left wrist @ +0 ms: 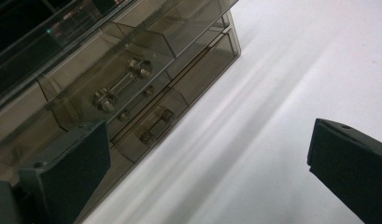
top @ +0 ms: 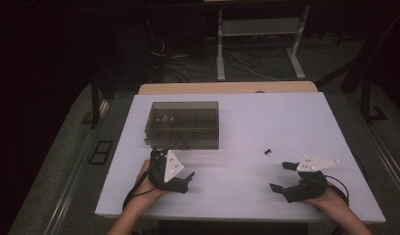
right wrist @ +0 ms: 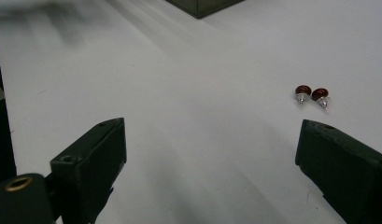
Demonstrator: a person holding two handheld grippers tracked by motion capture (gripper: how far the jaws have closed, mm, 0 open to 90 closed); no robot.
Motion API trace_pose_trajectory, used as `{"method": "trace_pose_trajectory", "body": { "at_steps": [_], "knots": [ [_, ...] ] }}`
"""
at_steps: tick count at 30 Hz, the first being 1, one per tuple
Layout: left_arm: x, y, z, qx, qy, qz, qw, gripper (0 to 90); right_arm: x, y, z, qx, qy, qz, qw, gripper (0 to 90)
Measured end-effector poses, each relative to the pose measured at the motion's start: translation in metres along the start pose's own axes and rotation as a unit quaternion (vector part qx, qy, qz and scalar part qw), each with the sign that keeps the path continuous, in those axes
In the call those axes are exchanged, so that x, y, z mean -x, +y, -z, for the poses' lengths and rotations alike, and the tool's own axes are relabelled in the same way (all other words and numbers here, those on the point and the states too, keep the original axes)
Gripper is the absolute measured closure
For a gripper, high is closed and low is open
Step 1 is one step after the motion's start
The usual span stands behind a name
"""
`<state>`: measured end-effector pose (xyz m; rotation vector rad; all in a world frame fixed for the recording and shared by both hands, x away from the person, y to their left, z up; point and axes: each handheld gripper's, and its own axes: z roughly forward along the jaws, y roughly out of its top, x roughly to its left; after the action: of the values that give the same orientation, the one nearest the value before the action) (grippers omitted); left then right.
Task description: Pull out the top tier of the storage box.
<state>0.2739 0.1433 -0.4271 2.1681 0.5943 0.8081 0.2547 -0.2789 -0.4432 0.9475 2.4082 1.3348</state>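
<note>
Earrings (right wrist: pixel 313 95) loose on table (top: pixel 246 127), near right gripper (top: pixel 282 176), jaws spread, palm low. Left gripper (top: pixel 177 169) spread, angled beside smoky drawer box (top: pixel 183 125).

Two dark-red stud earrings (right wrist: pixel 312 95) side by side on white table; smoky clear drawer box (top: pixel 183 124) shut, well apart

Drawer box (top: pixel 183 125) blocks the far-left table (top: pixel 295 122); right of it all open, bar two earrings (right wrist: pixel 312 94) lying well clear.
</note>
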Motion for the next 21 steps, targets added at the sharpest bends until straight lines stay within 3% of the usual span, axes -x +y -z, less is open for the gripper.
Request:
{"method": "trace_pose_trajectory", "body": {
  "at_steps": [4, 7, 11, 14, 17, 21],
  "knots": [
    [-0.002, -0.001, -0.001, 0.006, -0.015, 0.029, 0.9995, 0.0, 0.0, 0.0, 0.0, 0.0, 0.0, 0.0, 1.0, 8.2],
    [-0.006, -0.002, 0.0, 0.006, -0.025, 0.036, 0.999, 0.0, 0.0, 0.0, 0.0, 0.0, 0.0, 0.0, 1.0, 8.2],
    [-0.01, -0.003, 0.0, 0.013, -0.037, 0.064, 0.9972, 0.0, 0.0, 0.0, 0.0, -0.001, 0.0, 0.0, 1.0, 8.2],
    [-0.012, -0.005, -0.001, 0.023, -0.048, 0.1, 0.9935, 0.0, 0.0, 0.0, 0.0, 0.0, 0.0, 0.0, 1.0, 8.2],
    [-0.016, -0.006, -0.001, 0.025, -0.06, 0.116, 0.9912, 0.0, 0.0, 0.0, 0.0, -0.001, 0.001, 0.0, 1.0, 8.2],
    [-0.021, -0.006, 0.0, 0.031, -0.08, 0.146, 0.9856, 0.0, 0.0, 0.0, 0.0, -0.001, 0.001, 0.001, 1.0, 8.2]
  ]
}}
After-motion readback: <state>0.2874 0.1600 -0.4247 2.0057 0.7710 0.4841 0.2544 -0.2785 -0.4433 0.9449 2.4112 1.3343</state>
